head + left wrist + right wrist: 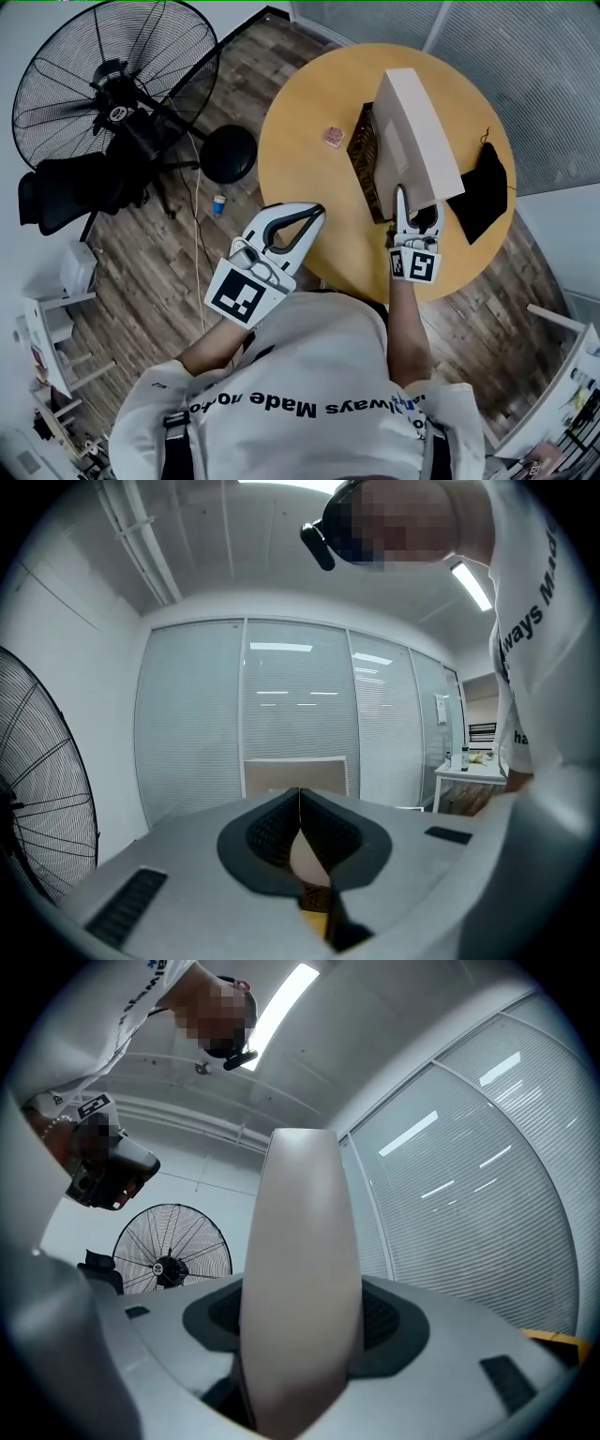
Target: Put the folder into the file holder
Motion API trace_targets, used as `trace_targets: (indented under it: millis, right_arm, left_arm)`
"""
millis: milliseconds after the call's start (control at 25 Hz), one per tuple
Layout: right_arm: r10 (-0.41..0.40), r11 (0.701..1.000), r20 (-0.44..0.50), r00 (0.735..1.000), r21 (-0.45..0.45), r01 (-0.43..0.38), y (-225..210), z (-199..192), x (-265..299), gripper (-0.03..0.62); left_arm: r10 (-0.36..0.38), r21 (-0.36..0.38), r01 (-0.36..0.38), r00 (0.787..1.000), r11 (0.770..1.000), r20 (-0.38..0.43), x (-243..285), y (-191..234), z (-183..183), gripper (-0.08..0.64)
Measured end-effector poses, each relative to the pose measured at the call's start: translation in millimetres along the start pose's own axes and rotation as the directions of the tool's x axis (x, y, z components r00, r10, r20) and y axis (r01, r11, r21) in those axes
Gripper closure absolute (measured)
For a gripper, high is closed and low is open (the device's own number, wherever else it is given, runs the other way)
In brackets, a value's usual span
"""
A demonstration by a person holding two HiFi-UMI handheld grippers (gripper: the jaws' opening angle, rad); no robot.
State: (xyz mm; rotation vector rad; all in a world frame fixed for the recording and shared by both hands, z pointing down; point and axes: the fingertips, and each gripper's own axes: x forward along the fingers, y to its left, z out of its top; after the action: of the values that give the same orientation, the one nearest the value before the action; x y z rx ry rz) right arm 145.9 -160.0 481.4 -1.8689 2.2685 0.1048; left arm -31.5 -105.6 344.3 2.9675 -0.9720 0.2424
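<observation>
A large beige folder [412,131] stands tilted above the round yellow table [309,141], held by its near lower edge. My right gripper [412,202] is shut on that edge; in the right gripper view the folder [300,1269] rises straight up between the jaws [300,1344]. The dark brown file holder [364,159] sits on the table just left of and below the folder. My left gripper [314,214] hovers at the table's near edge, left of the holder, shut [300,803] and holding nothing. Beyond its jaws the folder's face [295,773] shows.
A black cloth bag [483,192] lies on the table right of the folder, and a small pink object [333,136] lies left of the holder. A black standing fan [112,84] and a round black stool [230,153] stand on the wooden floor to the left.
</observation>
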Motion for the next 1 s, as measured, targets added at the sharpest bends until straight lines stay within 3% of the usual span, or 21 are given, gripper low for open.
trace_targets:
  millis: [1000]
  right_arm:
    - [0.046,0.999,0.01,0.999,-0.025,-0.045,3,-5,-2,0.299]
  left_arm:
    - [-0.001,0.004,0.001,0.999,1.0,-0.036,-4,-14,-5,0.536]
